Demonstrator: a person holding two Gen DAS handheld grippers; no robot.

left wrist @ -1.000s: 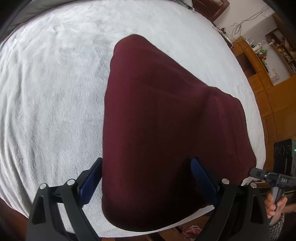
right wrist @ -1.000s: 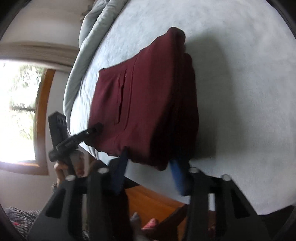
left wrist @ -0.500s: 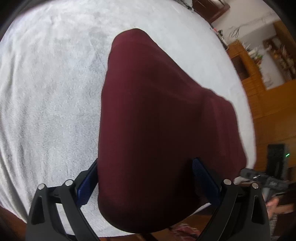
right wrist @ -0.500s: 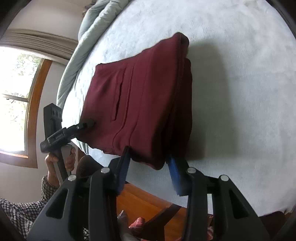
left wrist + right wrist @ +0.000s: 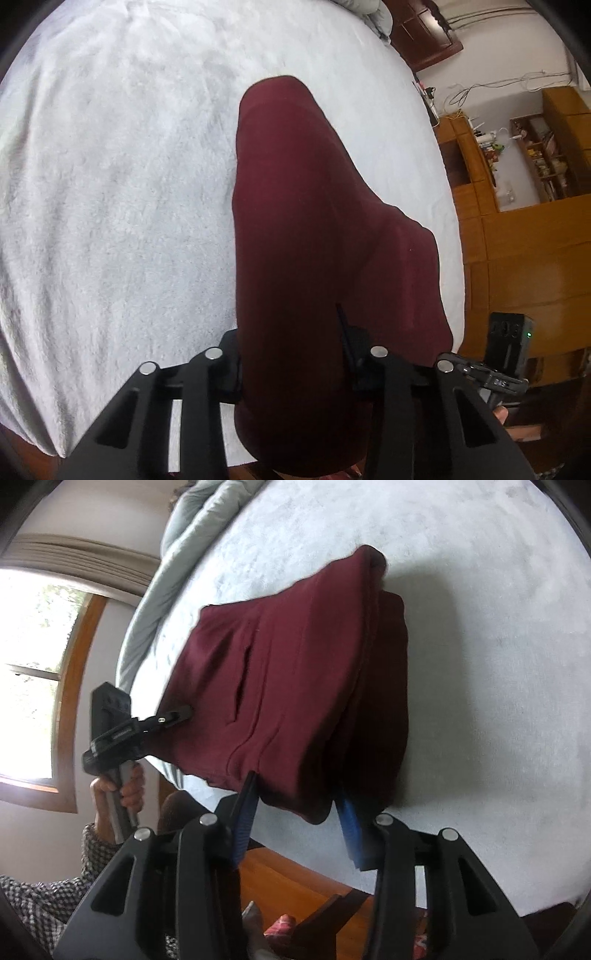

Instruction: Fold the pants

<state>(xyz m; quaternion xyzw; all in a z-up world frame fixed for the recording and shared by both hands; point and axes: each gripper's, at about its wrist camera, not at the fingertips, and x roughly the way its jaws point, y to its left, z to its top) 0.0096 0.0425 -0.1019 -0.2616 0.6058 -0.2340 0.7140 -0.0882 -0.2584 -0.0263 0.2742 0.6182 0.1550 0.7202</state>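
Maroon pants [image 5: 314, 236], folded, lie on the white bed cover [image 5: 122, 206] near its front edge.

Left gripper [image 5: 291, 354] has just been closing, and its fingers now clamp the pants' near-left corner. Right gripper [image 5: 299, 812] straddles the near-right corner; its blue pads [image 5: 245, 812] sit beside the cloth, and whether they press it cannot be told.
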